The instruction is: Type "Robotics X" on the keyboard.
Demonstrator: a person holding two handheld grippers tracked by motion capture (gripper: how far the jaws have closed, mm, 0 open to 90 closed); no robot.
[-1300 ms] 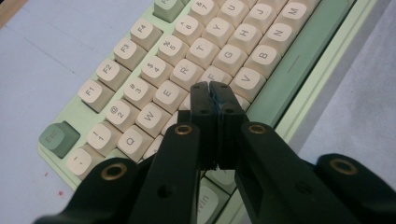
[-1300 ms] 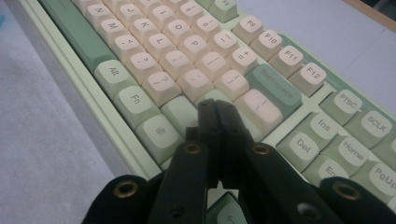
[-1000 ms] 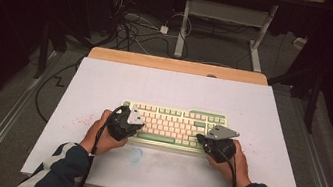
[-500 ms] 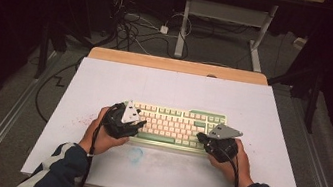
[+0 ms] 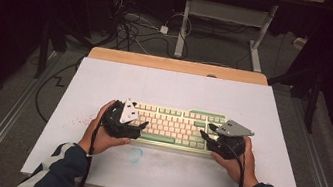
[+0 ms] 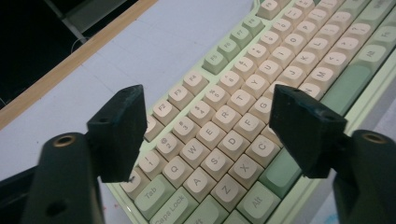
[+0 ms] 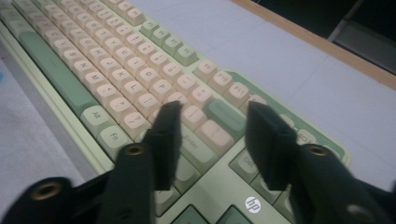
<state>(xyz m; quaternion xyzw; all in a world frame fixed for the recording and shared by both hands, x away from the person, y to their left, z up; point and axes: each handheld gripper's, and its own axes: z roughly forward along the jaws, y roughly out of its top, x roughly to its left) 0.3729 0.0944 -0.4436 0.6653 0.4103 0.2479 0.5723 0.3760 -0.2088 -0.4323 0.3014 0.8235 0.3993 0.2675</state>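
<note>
Table: a white sheet (image 5: 174,95) covers the top, with a bare wooden strip (image 5: 179,65) along the far edge; faint reddish and blue smudges mark the near part.
Room: dark; a tangle of cables (image 5: 134,27) lies on the grey floor beyond the table, beside the white legs of another desk (image 5: 182,30).
Keyboard (image 5: 174,125): flat on the sheet, near the front edge, between the two hands; pale green case, cream letter keys, green keys along the edges and a green space bar.
Left gripper (image 6: 205,135): over the keyboard's left end, jaws spread wide, having just been opening, nothing pinched.
Right gripper (image 7: 210,140): over the right end, jaws apart above the Enter key, having just been opening, gripping nothing.
</note>
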